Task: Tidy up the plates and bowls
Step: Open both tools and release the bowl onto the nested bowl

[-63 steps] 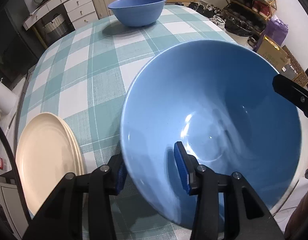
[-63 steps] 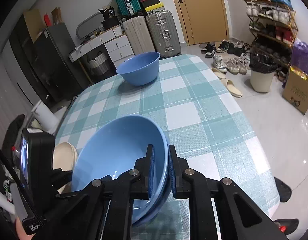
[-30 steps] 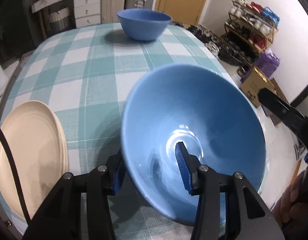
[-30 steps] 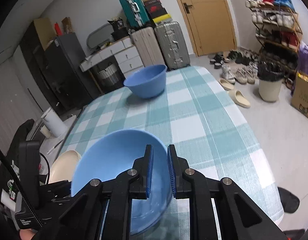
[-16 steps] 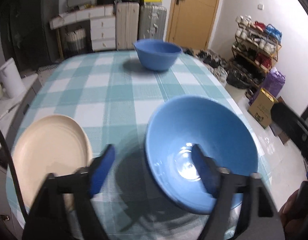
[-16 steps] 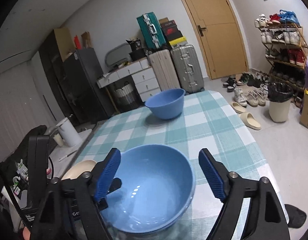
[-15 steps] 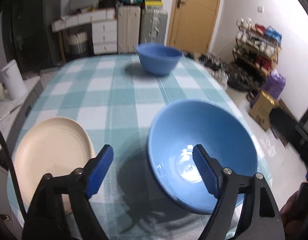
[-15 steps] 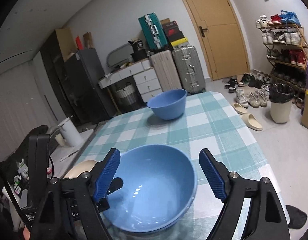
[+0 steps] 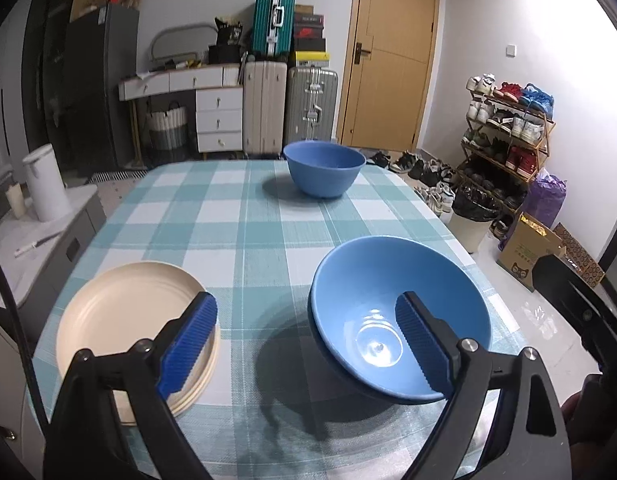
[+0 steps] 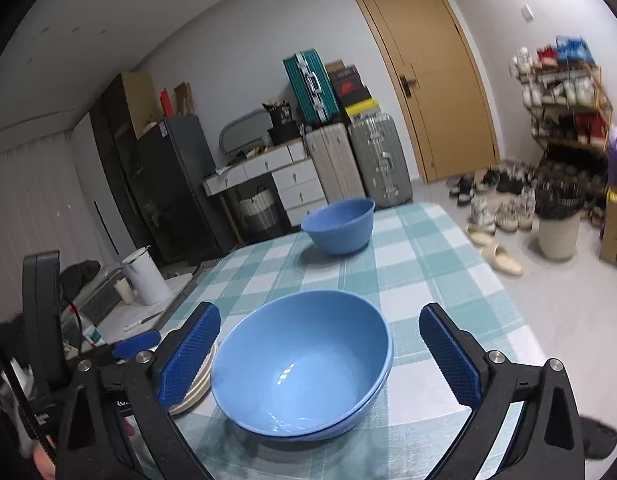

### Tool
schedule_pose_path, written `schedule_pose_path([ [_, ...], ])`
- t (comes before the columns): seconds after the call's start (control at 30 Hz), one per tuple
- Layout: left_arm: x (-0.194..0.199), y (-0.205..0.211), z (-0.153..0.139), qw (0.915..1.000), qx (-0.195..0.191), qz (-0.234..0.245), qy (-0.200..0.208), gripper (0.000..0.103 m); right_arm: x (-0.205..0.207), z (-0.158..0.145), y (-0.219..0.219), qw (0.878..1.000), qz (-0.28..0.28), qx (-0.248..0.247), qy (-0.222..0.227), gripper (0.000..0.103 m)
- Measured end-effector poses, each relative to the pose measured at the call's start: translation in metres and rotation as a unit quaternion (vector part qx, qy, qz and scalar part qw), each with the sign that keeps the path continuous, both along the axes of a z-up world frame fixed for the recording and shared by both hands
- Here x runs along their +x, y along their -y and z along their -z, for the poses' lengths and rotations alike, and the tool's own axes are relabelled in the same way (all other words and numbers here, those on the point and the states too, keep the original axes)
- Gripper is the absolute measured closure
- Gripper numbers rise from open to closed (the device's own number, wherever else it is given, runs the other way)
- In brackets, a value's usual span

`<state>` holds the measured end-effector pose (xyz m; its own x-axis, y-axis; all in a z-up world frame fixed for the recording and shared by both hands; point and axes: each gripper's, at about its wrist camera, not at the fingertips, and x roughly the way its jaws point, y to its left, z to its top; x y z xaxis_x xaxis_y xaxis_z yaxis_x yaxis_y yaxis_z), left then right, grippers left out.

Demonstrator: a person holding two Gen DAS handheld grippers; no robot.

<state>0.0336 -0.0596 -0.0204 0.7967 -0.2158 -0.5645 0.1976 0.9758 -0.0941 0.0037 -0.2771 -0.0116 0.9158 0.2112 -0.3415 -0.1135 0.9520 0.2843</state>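
A stack of two blue bowls (image 9: 392, 312) (image 10: 304, 364) rests on the checked tablecloth (image 9: 244, 232) near its front right. A stack of cream plates (image 9: 128, 316) lies at the front left; in the right wrist view the plates' edge (image 10: 200, 380) shows behind the left finger. A third blue bowl (image 9: 324, 172) (image 10: 340, 224) stands alone at the far side. My left gripper (image 9: 304, 344) is open and empty, raised above the table between plates and bowls. My right gripper (image 10: 316, 364) is open and empty, raised over the stacked bowls.
The table's right edge (image 9: 464, 248) drops to a tiled floor with a bin (image 9: 472, 212), a cardboard box (image 9: 528, 252) and shoe rack (image 9: 508, 128). A white kettle (image 9: 44, 184) stands on a counter at the left. Suitcases (image 9: 288, 112) and drawers stand behind.
Both grippers let go of the bowl's rim, opened wide and pulled back and up. The bowl now sits nested in the lower bowl on the table.
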Motion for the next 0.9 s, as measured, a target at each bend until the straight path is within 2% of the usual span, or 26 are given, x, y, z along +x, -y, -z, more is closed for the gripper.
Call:
schedule_pose_path([
  [0.33, -0.015, -0.001, 0.003, 0.9998, 0.010, -0.009, 0.014, 0.011, -0.034, -0.007, -0.026, 0.996, -0.015, -0.056, 0.067, 0.001],
  [0.47, -0.019, 0.000, 0.004, 0.9996, 0.017, -0.012, 0.021, 0.011, -0.038, -0.004, -0.030, 0.996, -0.017, -0.061, 0.065, 0.001],
  [0.63, -0.025, 0.000, 0.003, 0.9994, 0.006, -0.006, 0.032, 0.011, -0.038, -0.001, -0.032, 0.996, -0.016, -0.064, 0.059, 0.001],
  [0.9, -0.027, 0.002, 0.007, 0.9996, 0.004, -0.009, 0.025, 0.011, -0.040, 0.001, -0.033, 0.996, -0.016, -0.066, 0.058, 0.001],
])
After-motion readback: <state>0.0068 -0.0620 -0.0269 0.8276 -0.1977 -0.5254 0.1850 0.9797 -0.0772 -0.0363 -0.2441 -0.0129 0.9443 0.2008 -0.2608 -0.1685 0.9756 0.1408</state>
